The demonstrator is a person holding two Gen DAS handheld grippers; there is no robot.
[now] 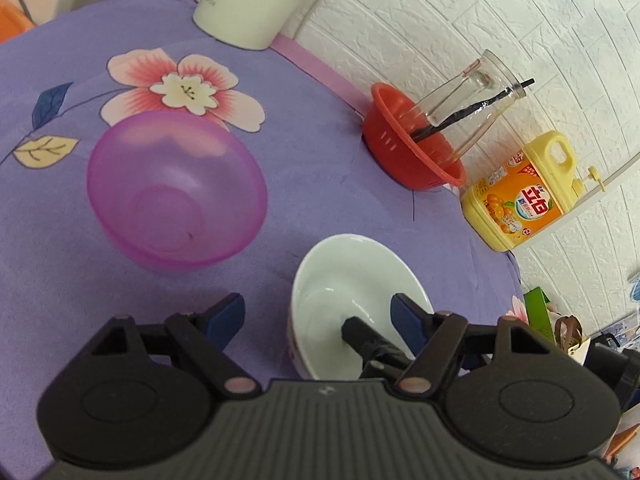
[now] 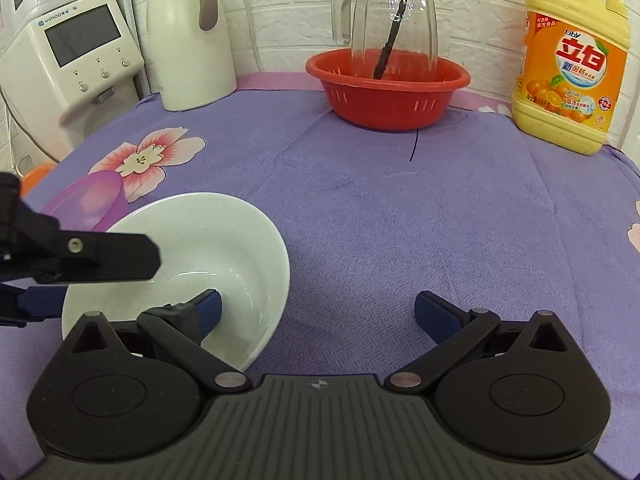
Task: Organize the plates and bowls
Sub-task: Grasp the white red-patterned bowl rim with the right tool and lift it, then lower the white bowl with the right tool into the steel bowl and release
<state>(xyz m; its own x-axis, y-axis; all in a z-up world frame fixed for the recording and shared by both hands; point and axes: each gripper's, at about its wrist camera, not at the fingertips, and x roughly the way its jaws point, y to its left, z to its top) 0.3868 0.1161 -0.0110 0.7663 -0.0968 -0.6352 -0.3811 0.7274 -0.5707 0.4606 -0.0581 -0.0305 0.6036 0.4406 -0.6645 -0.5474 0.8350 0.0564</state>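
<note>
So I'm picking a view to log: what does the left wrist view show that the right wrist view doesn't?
Only left wrist view: the whole purple bowl, open and upright, and a green box past the table edge.
Only right wrist view: the water dispenser with its screen.
Both: white bowl, red basket holding a glass carafe, yellow detergent jug, white kettle.

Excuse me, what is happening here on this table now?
A person works with two hand-held tongs over a purple flowered tablecloth. Both the left tongs and the right tongs are open, each with one finger reaching into the white bowl. Neither has closed on it. The purple plastic bowl stands untouched beside it.
</note>
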